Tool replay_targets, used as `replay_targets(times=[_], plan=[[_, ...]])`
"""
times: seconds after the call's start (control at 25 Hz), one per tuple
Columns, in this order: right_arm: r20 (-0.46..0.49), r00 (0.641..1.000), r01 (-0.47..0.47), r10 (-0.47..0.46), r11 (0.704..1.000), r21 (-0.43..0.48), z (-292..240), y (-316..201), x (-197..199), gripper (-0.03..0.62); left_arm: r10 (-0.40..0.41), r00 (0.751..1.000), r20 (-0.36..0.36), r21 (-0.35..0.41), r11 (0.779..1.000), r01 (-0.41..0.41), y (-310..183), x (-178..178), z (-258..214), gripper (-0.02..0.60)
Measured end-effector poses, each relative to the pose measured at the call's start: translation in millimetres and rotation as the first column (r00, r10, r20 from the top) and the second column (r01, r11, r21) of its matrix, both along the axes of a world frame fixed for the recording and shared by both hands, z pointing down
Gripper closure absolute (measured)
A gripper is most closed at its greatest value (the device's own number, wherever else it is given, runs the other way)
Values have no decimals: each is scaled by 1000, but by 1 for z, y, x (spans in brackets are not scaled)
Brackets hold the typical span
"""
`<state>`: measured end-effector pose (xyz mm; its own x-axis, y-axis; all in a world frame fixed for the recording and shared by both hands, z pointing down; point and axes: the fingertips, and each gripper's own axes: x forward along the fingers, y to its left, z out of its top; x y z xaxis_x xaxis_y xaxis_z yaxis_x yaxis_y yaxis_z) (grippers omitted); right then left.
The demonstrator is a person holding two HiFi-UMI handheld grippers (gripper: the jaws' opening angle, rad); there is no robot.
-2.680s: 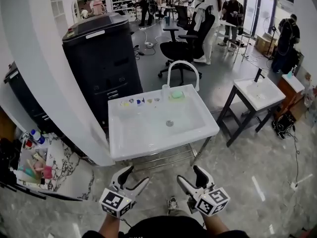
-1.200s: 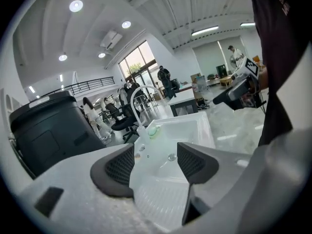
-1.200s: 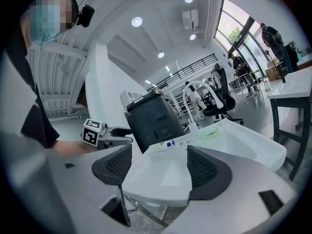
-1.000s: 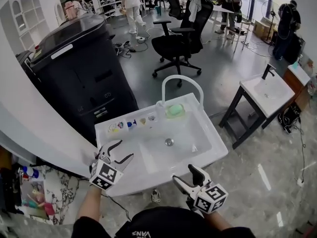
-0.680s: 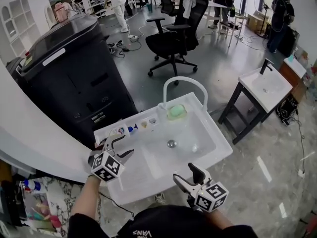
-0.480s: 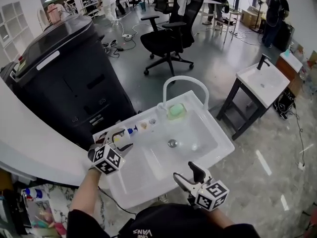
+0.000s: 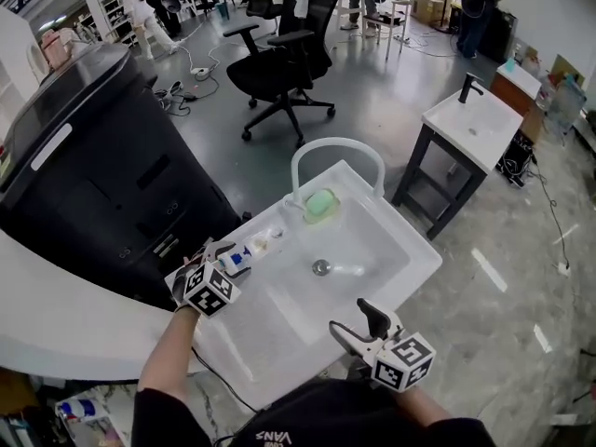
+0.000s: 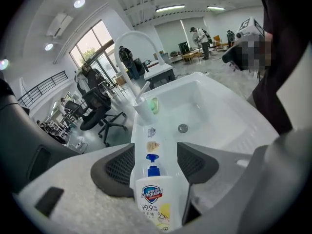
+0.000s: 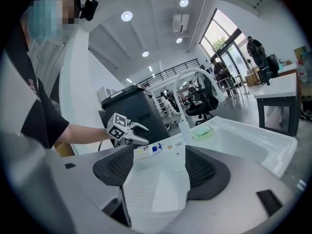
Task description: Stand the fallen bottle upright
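Bottle point(image 8: 155, 199) down on the ledge of the sink point(image 7: 416, 247).
My left claw point(image 7: 223, 254) straddles it, jaws apart; my right claw point(image 7: 352, 317) gapes empty before the sink.

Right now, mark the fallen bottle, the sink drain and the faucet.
fallen bottle point(image 8: 155, 199): left gripper view, on its front label.
sink drain point(image 7: 320, 267): head view, on its centre.
faucet point(image 7: 337, 142): head view, top of its arch.
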<state>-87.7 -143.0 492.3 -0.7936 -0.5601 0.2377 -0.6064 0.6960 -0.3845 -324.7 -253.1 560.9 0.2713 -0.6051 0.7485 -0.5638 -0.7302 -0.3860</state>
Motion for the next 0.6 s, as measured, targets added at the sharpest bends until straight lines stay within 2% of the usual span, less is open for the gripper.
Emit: replay_targets(times=[0.16, 0.28, 0.44, 0.6], plan=[[-16, 1000, -19, 19, 1000, -17, 5, -10, 6, 281, -44, 999, -20, -62, 997, 43, -18, -7, 28, 296], [-17, 1000, -27, 26, 999, -40, 13, -16, 10, 281, -75, 997, -4, -108, 991, 74, -28, -13, 50, 297], [-29, 1000, -15, 13, 998, -55, 16, -31, 17, 281, -100, 992, 75, -163, 980, 112, -40, -21, 70, 299], [-33, 999, -7, 5, 998, -58, 15, -51, 22, 283, -61, 986, 157, -209, 973, 94, -47, -24, 85, 307]])
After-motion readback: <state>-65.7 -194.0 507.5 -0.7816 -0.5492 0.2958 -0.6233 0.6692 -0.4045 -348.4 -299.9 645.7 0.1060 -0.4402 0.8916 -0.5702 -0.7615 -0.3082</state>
